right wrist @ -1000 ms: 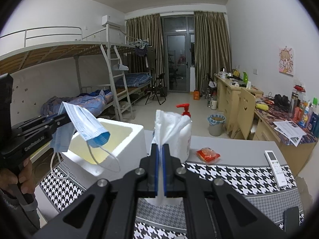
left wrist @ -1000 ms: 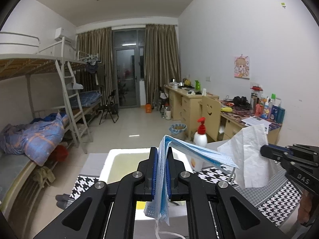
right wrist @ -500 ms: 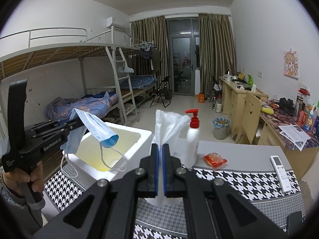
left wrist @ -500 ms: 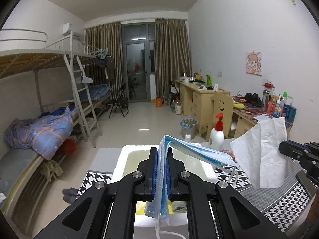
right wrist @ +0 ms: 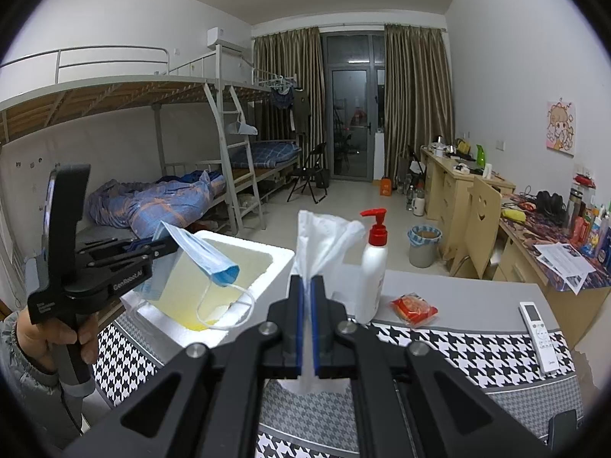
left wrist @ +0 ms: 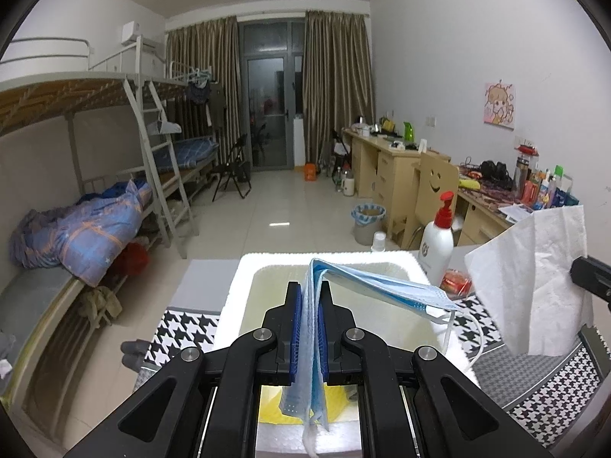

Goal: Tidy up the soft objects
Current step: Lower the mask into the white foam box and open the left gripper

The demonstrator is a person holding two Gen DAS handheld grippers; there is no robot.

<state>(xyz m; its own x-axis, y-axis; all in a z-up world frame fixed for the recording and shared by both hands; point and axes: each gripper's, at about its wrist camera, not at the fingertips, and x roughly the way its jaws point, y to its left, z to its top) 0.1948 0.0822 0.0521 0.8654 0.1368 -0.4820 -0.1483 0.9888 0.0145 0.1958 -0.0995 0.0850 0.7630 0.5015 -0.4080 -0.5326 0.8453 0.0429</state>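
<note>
My left gripper (left wrist: 309,305) is shut on a blue face mask (left wrist: 382,286) and holds it above the open white foam box (left wrist: 244,274). The mask (right wrist: 208,253) hangs from that gripper (right wrist: 168,246) over the box (right wrist: 263,257) in the right wrist view too, its ear loop dangling into the box. My right gripper (right wrist: 306,297) is shut on a white tissue (right wrist: 324,236), held up over the table to the right of the box. The tissue (left wrist: 534,282) shows at the right of the left wrist view.
A white pump bottle with a red top (right wrist: 374,267), a red snack packet (right wrist: 414,307) and a white remote (right wrist: 538,336) lie on the table with its houndstooth cloth (right wrist: 477,347). Bunk beds stand at the left, desks along the right wall.
Both grippers have moved forward and left, bringing the mask further over the foam box. The tissue has come closer to the box. Both grips are unchanged.
</note>
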